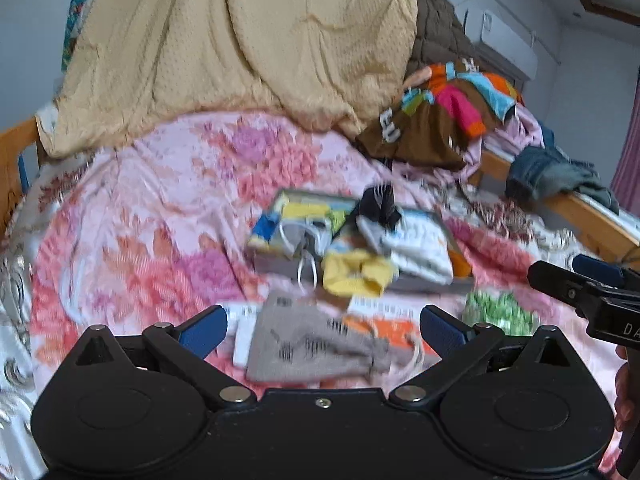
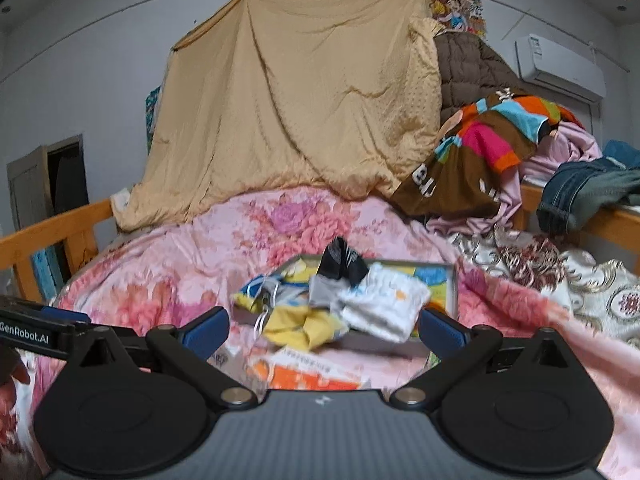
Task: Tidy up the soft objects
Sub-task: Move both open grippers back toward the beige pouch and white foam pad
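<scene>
A shallow grey box (image 1: 280,266) lies on the pink floral bedspread (image 1: 168,208) with small soft items on it: a yellow cloth (image 1: 356,272), a white cloth (image 1: 416,244), a black cloth (image 1: 380,202). A grey drawstring pouch (image 1: 312,344) lies in front of it, between the tips of my open, empty left gripper (image 1: 324,330). In the right wrist view my right gripper (image 2: 324,330) is open and empty, hovering before the box (image 2: 450,286), the yellow cloth (image 2: 304,326) and the white cloth (image 2: 384,304).
A tan blanket (image 2: 296,100) hangs at the back. Piled clothes (image 2: 492,148) and jeans (image 2: 580,192) sit at the right over a wooden bed rail (image 1: 592,216). An orange-and-white packet (image 2: 308,372) and a green item (image 1: 500,312) lie near the box.
</scene>
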`<state>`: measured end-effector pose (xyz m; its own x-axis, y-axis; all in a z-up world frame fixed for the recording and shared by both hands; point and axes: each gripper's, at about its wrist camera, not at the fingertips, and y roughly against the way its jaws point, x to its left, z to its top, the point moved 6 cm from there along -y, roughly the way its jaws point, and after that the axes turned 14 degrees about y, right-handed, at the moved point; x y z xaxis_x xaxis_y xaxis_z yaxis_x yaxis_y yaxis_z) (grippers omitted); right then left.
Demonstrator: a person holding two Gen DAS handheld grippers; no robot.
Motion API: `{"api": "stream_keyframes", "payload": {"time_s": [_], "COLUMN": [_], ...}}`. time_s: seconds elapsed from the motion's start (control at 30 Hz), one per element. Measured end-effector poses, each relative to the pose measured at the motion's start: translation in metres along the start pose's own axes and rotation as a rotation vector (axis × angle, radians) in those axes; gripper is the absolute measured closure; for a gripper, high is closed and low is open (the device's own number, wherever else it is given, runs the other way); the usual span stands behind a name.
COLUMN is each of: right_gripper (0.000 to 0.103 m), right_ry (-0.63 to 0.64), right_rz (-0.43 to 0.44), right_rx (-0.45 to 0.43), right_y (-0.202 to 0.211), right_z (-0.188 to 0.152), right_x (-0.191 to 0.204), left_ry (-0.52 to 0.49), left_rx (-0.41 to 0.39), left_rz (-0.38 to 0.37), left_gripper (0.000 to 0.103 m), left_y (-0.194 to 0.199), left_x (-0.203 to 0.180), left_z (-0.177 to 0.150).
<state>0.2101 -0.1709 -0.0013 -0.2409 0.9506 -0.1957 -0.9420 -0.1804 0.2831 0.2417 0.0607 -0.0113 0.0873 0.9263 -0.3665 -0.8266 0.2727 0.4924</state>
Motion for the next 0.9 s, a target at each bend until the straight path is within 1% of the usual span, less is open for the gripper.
{"api": "stream_keyframes", "payload": {"time_s": [0.1,0.2,0.3,0.43,0.67,0.9], "right_gripper": [0.0,0.0,0.0,0.0,0.0,0.0], "right_ry": [0.026,0.035,0.033,0.047,0.088,0.123], "right_rz": [0.014,0.03,0.05,0.082,0.098,0.122], "right_rx": [0.015,0.032,0.074,0.1,0.139,0.163], "right_y": [-0.001,-0.004,-0.014,-0.024,-0.04,-0.049], "right_z": [-0.015,-0.029,-0.041,-0.05,-0.061,-0.071], "right_x": [0.007,0.011,0.016,0.026,0.037,0.048], "left_ry": [-0.001,-0.01,-0.015,-0.02,0.005,0.015], "left_rx": [0.035,0.062,0.082,0.114,0.146,0.135], "left_rz": [-0.007,0.003,0.016,0.039,0.067,0.058], "left_gripper": [0.001,0.001,0.001,0.001,0.001,0.001], "left_y": [-0.006,-0.013,-0.019,-0.029,-0.043,-0.056], "left_x": [0.006,0.015,0.021,0.033,0.056,0.067], "left_z": [-0.014,-0.027,-0.036,-0.045,-0.053,-0.05]}}
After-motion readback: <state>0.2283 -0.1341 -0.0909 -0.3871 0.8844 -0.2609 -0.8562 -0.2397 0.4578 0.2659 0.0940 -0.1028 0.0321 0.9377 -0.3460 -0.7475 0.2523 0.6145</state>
